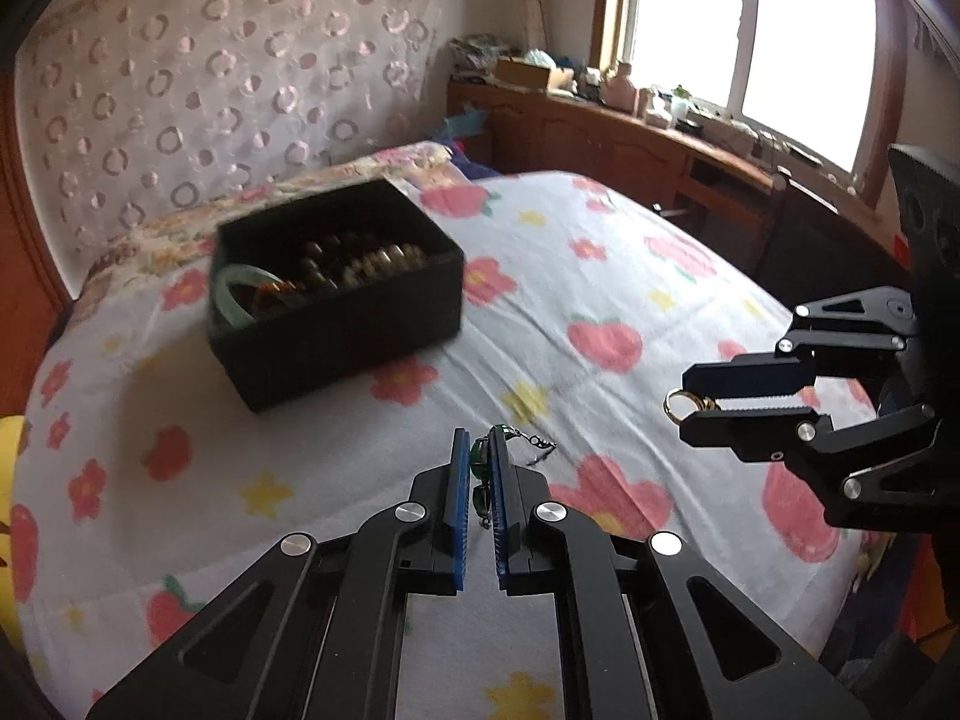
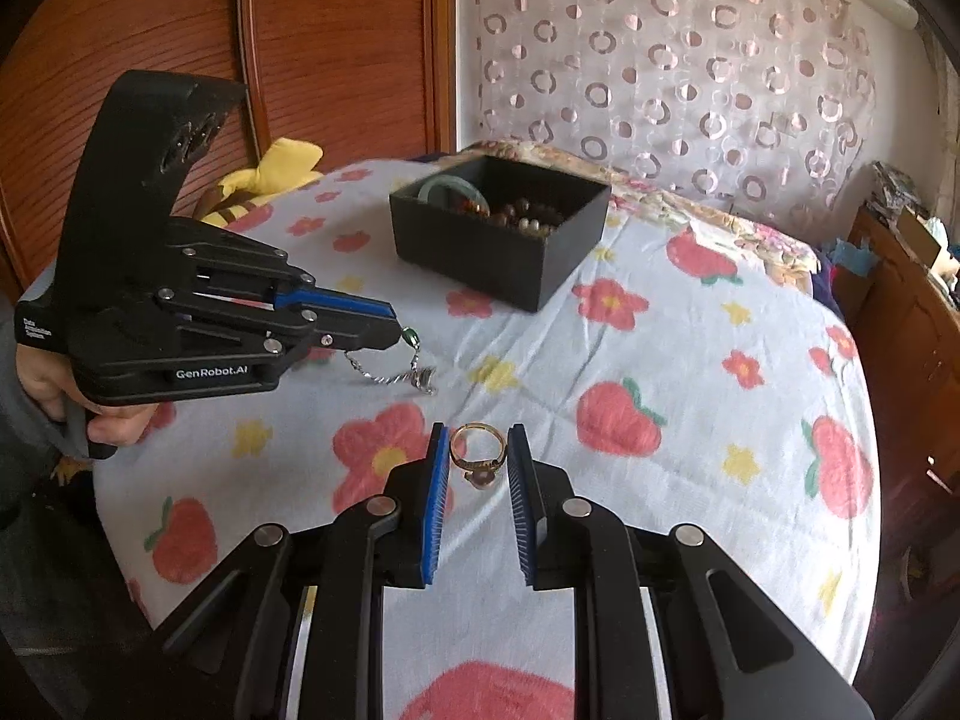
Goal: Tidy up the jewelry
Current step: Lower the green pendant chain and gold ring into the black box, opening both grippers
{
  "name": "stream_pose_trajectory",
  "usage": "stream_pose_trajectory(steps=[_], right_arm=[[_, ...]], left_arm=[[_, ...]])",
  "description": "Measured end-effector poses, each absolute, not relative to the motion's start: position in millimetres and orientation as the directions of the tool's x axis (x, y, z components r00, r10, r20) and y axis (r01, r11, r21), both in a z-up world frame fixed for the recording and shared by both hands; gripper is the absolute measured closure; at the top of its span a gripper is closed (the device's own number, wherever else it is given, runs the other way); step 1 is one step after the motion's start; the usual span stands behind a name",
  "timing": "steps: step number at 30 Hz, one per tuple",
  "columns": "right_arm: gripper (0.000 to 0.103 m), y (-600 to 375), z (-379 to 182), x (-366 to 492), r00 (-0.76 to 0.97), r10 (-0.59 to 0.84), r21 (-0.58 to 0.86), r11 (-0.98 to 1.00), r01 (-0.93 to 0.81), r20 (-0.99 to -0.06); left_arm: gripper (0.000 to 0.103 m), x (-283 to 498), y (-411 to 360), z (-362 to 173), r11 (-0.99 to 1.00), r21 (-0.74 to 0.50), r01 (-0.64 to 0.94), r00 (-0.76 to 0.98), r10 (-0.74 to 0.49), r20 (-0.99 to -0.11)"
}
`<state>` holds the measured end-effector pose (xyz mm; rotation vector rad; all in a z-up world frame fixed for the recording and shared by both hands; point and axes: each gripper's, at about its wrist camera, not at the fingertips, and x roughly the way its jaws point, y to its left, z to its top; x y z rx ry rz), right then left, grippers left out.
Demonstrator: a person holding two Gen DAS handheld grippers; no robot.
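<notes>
My left gripper [image 1: 479,441] is shut on a green-bead necklace [image 1: 480,462], pinched between its blue pads just above the bed. The necklace's silver chain [image 2: 390,373] trails from my left gripper [image 2: 397,327] down to the sheet. To its right, my right gripper [image 2: 478,438] is shut on a gold ring [image 2: 477,450] with a small stone. In the left wrist view the ring [image 1: 678,405] pokes out of my right gripper [image 1: 685,403]. An open black box [image 1: 336,330] stands farther back on the bed, with a pale green bangle [image 1: 237,285] and brown beads [image 1: 360,258] inside.
The bed [image 2: 690,360] wears a white sheet printed with red flowers and strawberries. A yellow plush toy [image 2: 282,171] lies at its far left edge by a wooden wardrobe. A cluttered wooden sideboard [image 1: 600,132] runs under the window on the right. A hand [image 2: 114,423] holds the left gripper.
</notes>
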<state>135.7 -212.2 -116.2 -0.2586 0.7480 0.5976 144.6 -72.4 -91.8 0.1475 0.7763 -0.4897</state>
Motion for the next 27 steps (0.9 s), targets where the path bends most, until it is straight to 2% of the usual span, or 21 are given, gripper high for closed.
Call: stream_pose_trajectory(steps=[14, 27], right_arm=[[0.081, -181.2, -66.8, 179.8, 0.656, 0.432, -0.053, 0.81, -0.583, -0.619], [0.081, -150.9, -76.6, 256.0, 0.657, 0.441, 0.014, 0.836, -0.548, -0.612]], left_arm=[[0.097, 189.9, -43.3, -8.2, 0.923, -0.018, 0.385, 0.734, -0.318, -0.6], [0.097, 244.6, -22.8, -33.0, 0.959, -0.001, 0.283, 0.74, -0.219, -0.636]])
